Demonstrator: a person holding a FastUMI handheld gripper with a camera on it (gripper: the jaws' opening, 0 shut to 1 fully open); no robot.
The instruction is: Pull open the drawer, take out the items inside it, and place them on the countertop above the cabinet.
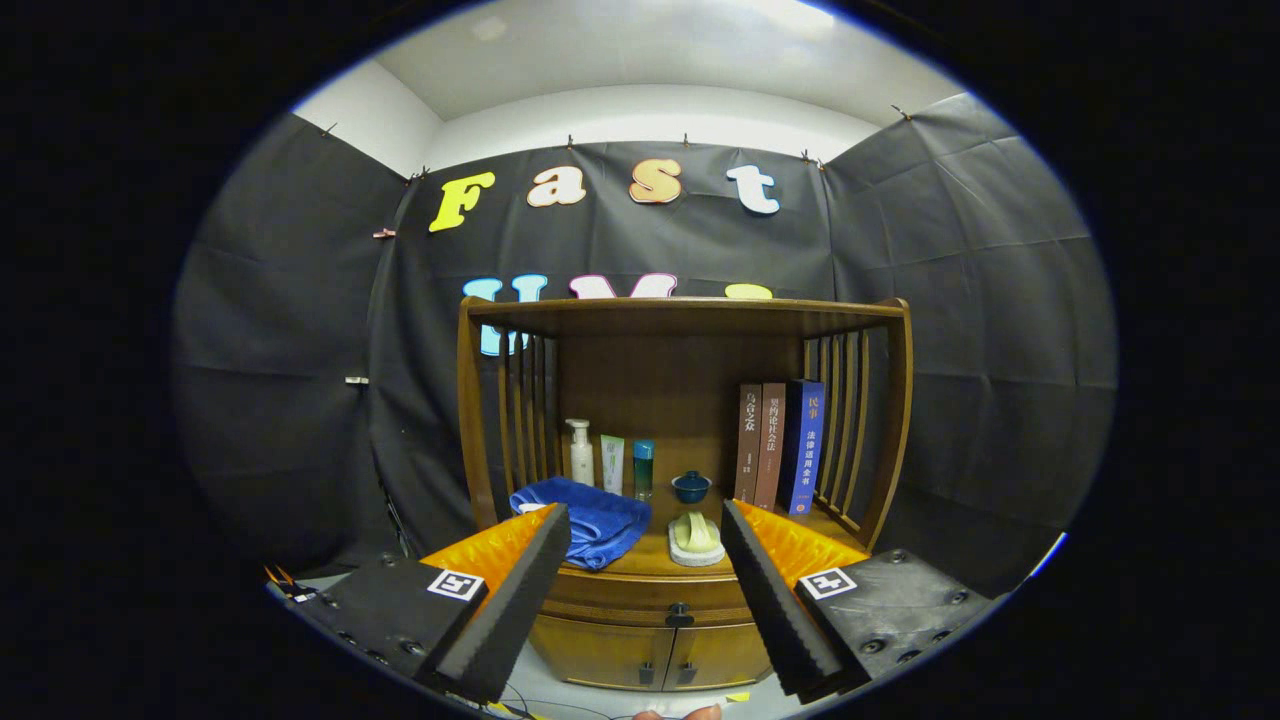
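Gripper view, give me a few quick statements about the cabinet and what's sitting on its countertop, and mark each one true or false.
1. The drawer under the countertop is shut. True.
2. The gripper is clamped on the drawer knob. False: its fingers stand open with nothing between them, and the knob lies beyond them.
3. A folded blue towel lies on the countertop. True.
4. The books lie flat in a stack. False: they stand upright beside the slatted side rail.
5. A small dark bowl sits behind the pale scrubber. True.
6. The pump bottle stands next to the books. False: it stands at the opposite side, behind the towel.
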